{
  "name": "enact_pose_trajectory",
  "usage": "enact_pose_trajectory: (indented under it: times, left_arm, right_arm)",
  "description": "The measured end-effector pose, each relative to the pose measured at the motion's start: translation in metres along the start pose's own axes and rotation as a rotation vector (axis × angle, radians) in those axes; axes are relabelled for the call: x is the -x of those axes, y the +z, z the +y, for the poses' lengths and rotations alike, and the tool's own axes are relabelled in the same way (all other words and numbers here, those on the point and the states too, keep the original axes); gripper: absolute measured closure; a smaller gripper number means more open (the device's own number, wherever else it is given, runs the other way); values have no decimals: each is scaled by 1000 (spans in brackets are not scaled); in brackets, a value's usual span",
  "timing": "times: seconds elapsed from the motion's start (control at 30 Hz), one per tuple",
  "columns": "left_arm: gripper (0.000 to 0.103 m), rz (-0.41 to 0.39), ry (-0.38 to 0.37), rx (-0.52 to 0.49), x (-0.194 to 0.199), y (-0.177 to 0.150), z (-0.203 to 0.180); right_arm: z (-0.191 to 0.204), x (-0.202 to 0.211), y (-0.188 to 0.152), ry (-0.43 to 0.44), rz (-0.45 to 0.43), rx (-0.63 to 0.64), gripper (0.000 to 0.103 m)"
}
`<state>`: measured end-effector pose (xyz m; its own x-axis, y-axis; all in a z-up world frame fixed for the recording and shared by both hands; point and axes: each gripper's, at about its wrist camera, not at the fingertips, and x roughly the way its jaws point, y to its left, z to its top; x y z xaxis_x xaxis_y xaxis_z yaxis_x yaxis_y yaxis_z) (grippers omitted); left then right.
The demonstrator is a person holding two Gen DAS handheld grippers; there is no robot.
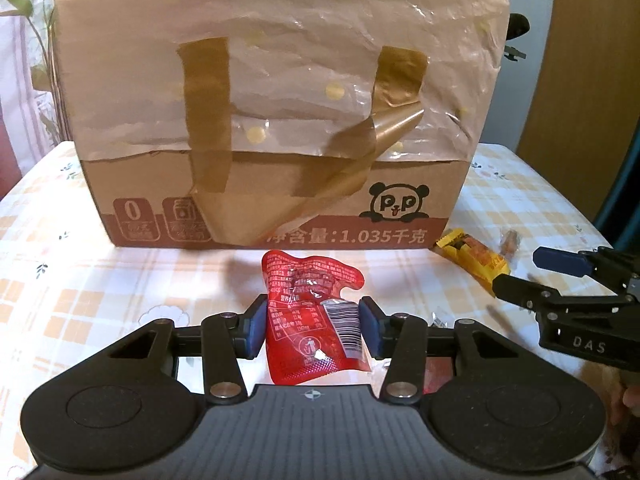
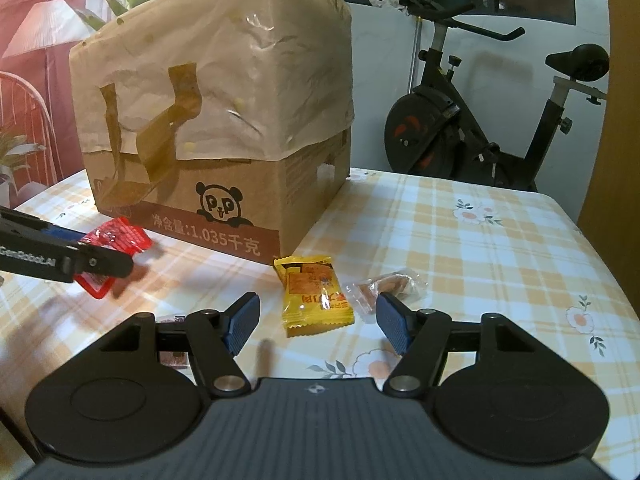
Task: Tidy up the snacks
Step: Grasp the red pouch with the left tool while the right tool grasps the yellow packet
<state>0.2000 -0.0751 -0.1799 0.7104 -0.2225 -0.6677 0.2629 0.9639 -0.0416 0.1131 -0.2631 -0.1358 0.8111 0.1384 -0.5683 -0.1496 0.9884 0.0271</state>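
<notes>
My left gripper (image 1: pixel 314 330) is shut on a red snack packet (image 1: pixel 316 312), its blue pads pressing both sides, the packet lifted a little off the table before the cardboard box (image 1: pixel 280 120). In the right wrist view the same red snack packet (image 2: pixel 120 238) shows in the left gripper (image 2: pixel 100 264) at the left. My right gripper (image 2: pixel 318 322) stands open above the table, nothing between its pads. A yellow snack packet (image 2: pixel 316 294) lies just ahead of it, a clear-wrapped brown snack (image 2: pixel 384 286) to the right. The right gripper (image 1: pixel 520 276) shows at the right of the left view.
The box (image 2: pixel 224 120), covered by a plastic bag with taped strips, stands on the checked tablecloth (image 2: pixel 480 240). A dark red packet (image 2: pixel 172 356) lies under my right gripper's left finger. An exercise bike (image 2: pixel 480 120) stands behind the table. The yellow packet (image 1: pixel 476 256) lies right of the box.
</notes>
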Motion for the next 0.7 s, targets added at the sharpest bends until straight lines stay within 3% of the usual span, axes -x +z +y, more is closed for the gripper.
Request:
enact_pose_trajectory:
  times: [0.37,0.57,0.7]
  left_arm:
    - [53,-5,-14,25,17,-3,14]
    - [53,-10,-27,39,22,-5,17]
    - [53,-18,-23,56,24,-4,21]
  right_arm:
    - [-4,8,-1,20,-47,-26,36]
    - [5,-4,9,79,45,48,41]
    - [9,-12,22,100,53,69,41]
